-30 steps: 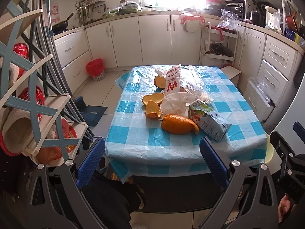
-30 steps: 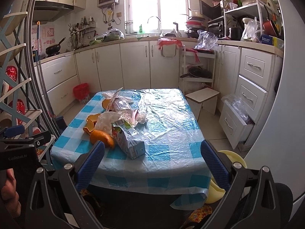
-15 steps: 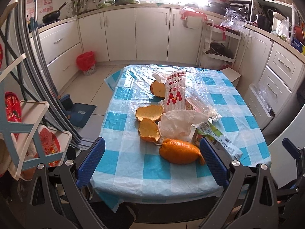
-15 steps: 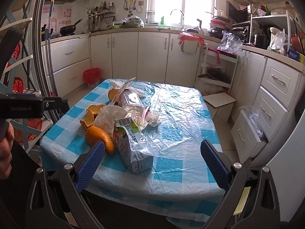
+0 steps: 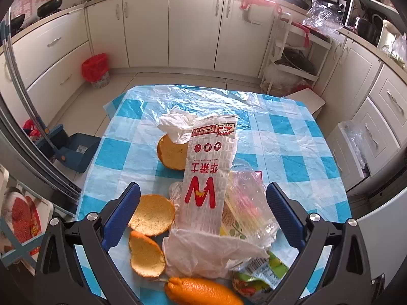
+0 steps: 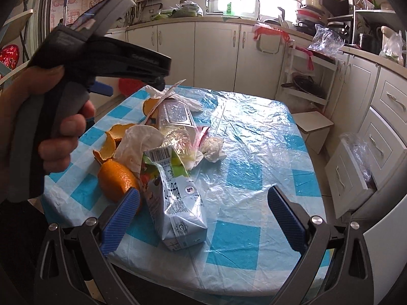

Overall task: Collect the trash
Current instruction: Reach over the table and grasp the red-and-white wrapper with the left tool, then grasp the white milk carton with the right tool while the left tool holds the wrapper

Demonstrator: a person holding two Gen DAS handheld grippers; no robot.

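Observation:
A heap of trash lies on the blue-checked table (image 5: 292, 137). It holds a white and red wrapper (image 5: 208, 170), pieces of orange peel (image 5: 152, 214), a crumpled white bag (image 5: 208, 251), an orange (image 5: 203, 291) and a clear plastic bag (image 5: 248, 203). My left gripper (image 5: 203, 211) hangs open above the heap, its jaws wide on either side of the wrapper. In the right wrist view a drink carton (image 6: 175, 203) lies on its side near the front edge, with the orange (image 6: 115, 179) to its left. My right gripper (image 6: 202, 217) is open above the carton. A crumpled tissue (image 6: 212, 147) sits behind.
A red bin (image 5: 95, 70) stands on the floor by the far cabinets. A blue dustpan (image 5: 76, 152) lies left of the table. A person's hand (image 6: 51, 117) holds the left gripper's handle at the left. White drawers (image 6: 376, 152) and a small stool (image 6: 314, 124) stand to the right.
Both grippers have moved forward and down over the table. The left one now hangs right over the heap, and the right one has closed in on the carton. Both stay open.

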